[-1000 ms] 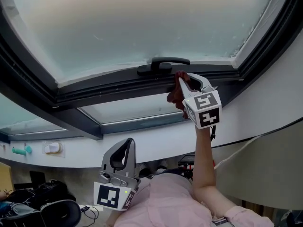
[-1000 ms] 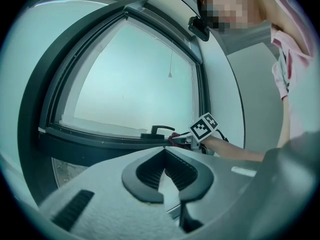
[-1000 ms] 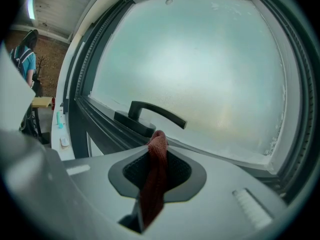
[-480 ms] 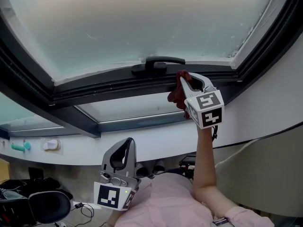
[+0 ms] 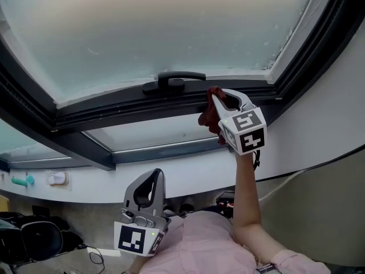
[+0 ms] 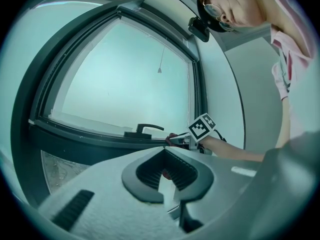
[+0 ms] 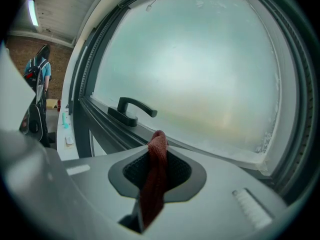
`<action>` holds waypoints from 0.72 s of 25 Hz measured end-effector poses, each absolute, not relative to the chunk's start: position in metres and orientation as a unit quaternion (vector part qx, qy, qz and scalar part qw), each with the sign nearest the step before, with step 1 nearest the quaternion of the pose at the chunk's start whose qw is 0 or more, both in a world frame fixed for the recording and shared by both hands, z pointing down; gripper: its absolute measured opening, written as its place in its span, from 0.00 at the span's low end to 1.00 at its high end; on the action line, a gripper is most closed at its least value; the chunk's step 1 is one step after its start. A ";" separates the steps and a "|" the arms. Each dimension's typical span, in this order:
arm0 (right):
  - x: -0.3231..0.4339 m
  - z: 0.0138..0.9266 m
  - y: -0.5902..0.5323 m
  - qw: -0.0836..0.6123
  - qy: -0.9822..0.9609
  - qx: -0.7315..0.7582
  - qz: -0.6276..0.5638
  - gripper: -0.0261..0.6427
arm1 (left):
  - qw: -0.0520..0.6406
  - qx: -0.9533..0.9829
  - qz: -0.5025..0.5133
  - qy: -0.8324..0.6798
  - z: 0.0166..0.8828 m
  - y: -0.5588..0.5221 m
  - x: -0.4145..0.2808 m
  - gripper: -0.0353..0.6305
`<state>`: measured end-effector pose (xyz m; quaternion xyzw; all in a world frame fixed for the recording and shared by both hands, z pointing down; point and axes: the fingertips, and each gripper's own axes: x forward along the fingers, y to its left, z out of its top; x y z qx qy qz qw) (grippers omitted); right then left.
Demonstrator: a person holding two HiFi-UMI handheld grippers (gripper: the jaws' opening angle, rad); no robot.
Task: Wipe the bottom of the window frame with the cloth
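So the right arm is stretched straight up, forearm (image 5: 246, 194) bare, and the right gripper (image 5: 213, 97) is poking at the bottom rail of the window frame (image 5: 125, 106), just to the right of the black handle (image 5: 171, 81). Its jaws are clamped on a dark red cloth (image 5: 207, 116). The cloth sticks out past the tips against the rail, and the rest hangs down bunched on the left side of the gripper. The left gripper (image 5: 153, 178) hangs low in front of the pink shirt (image 5: 199, 253), well away from the window, pointing up with its jaws together and nothing in them. Above the rail it's all frosted glass (image 5: 171, 27), and the handle is the only thing sitting close to the cloth.
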<state>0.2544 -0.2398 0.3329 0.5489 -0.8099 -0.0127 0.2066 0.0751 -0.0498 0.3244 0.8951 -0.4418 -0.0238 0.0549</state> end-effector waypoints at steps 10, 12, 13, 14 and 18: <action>0.290 0.333 -0.238 0.188 -0.814 0.550 -0.009 0.12 | 0.044 0.901 -0.027 -0.431 0.326 -0.045 0.109 0.05; 0.295 0.333 -0.238 0.186 -0.815 0.549 -0.008 0.12 | 0.042 0.903 -0.028 -0.427 0.326 -0.045 0.115 0.05; 0.297 0.332 -0.239 0.185 -0.815 0.549 -0.008 0.12 | 0.042 0.903 -0.028 -0.426 0.326 -0.045 0.118 0.05; 0.300 0.332 -0.239 0.184 -0.815 0.550 -0.008 0.12 | 0.042 0.904 -0.027 -0.425 0.326 -0.045 0.120 0.05; 0.311 0.333 -0.238 0.179 -0.813 0.554 -0.004 0.12 | 0.042 0.903 -0.028 -0.427 0.327 -0.046 0.124 0.05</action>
